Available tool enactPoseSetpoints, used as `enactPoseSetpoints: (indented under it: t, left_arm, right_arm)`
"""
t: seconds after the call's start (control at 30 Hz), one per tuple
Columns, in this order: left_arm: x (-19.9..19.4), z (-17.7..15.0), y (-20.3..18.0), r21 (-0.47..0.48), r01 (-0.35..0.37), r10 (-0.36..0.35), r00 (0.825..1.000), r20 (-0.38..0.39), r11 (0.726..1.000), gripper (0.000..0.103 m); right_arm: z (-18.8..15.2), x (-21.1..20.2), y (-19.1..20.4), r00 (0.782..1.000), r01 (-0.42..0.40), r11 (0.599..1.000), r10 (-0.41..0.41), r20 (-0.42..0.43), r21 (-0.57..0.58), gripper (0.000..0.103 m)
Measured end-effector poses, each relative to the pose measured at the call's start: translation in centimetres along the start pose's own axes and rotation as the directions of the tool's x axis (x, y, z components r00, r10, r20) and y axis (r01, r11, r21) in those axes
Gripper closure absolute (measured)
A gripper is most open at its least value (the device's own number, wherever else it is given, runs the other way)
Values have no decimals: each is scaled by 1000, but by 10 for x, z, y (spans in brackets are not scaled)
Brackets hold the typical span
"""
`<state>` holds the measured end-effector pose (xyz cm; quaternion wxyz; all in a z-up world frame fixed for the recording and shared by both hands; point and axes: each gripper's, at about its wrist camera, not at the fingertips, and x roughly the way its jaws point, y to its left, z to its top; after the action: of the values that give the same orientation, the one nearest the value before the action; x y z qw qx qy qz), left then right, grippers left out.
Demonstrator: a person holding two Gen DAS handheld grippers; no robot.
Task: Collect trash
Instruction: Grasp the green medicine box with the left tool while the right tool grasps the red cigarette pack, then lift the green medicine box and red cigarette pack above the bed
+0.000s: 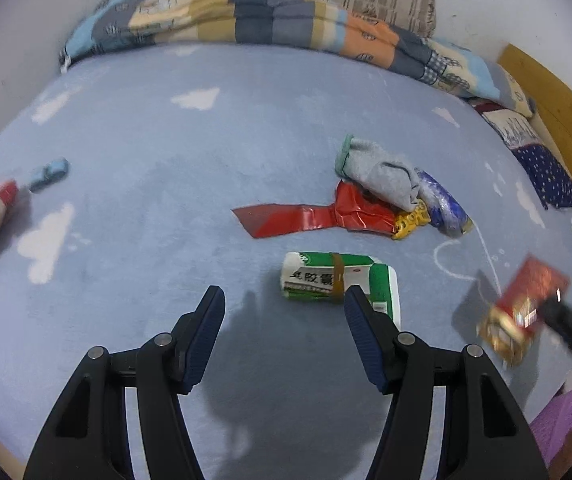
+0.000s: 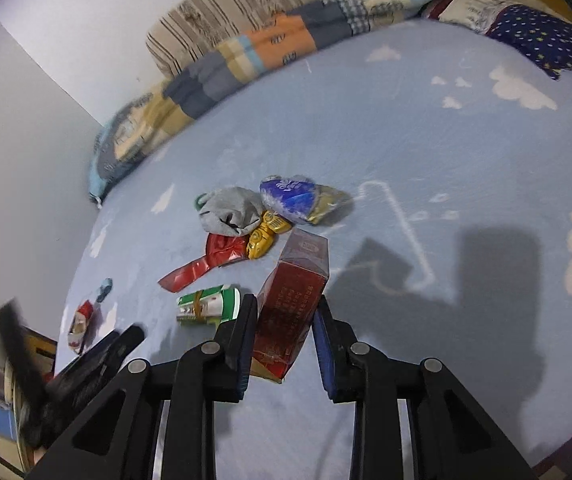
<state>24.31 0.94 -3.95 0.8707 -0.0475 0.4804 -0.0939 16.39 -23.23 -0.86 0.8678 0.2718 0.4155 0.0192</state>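
Two grippers are working over the blue bed sheet [image 1: 146, 140]. Your right gripper [image 2: 284, 322] is squeezing the red box [image 2: 292, 300] and lifting it off the bed, tipped up, so it looks ready to go with the trash. Your left gripper [image 1: 284, 306] is hanging open with nothing in it, just above the green and white pack [image 1: 338, 278], probably to grab that next. More wrappers are lying in a pile [image 1: 390, 200] further back.

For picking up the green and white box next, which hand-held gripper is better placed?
Left. The left hand-held gripper is open and empty, with the green and white box just ahead by its right finger. The right hand-held gripper already has the red box between its fingers.
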Motion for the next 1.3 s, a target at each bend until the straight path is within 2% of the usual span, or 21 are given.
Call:
enactPoseSetpoints:
  t: [0.13,0.2,0.3,0.37,0.53,0.63,0.67,0.73,0.77,0.93,1.07,1.1,1.13,1.17,1.3]
  left_arm:
    - [22,14,2,-51,73,-74,997,-14,996,42]
    - [34,20,3,-67,88,-88,996,-6,994,42]
    - [54,25,-4,-46,131,-132,991,-26,990,42]
    - [64,23,-13,-6,163,-163,985,-58,987,42]
    - [61,2,-34,158,185,-158,973,-168,970,42]
    - [49,-23,-46,238,303,-231,930,-287,923,42]
    - [41,-29,-52,289,305,-222,932,-287,908,42]
    - [25,-35,-65,392,230,-155,964,-215,891,40]
    - [20,-33,-68,397,212,-147,971,-190,893,33]
    - [25,-11,-65,275,112,-89,991,-97,955,30]
    - [56,1,-74,220,19,3,995,-100,975,31]
    - [62,3,-74,215,3,20,995,-103,977,32]
    - [68,3,-76,215,-8,32,994,-107,977,43]
    - [72,3,-77,220,-19,45,992,-114,975,63]
    - [75,0,-81,257,-53,83,991,-105,965,63]
  right_arm:
    - [-11,-2,-15,999,-47,997,46,5,53,74]
    - [-10,-3,-18,998,-61,996,61,9,61,74]
    - [-6,-6,-17,998,-59,997,58,35,45,74]
    - [-6,-5,-17,998,-54,998,53,42,33,74]
    - [-6,-2,-25,998,-52,998,50,33,46,74]
    - [-3,-6,-30,998,-54,997,52,47,58,74]
    - [-2,-7,-30,997,-54,997,51,52,59,74]
    - [-1,-10,-31,997,-52,997,48,65,60,74]
    - [0,-12,-31,996,-54,997,49,69,61,74]
    - [0,-19,-33,995,-46,997,41,96,55,74]
    - [2,-20,-38,994,-36,997,29,106,65,74]
    - [2,-20,-38,994,-37,997,30,105,68,74]
    - [2,-20,-38,994,-37,997,30,105,68,74]
    - [3,-20,-37,994,-36,997,30,105,62,74]
    - [2,-18,-33,995,-27,999,23,98,41,74]
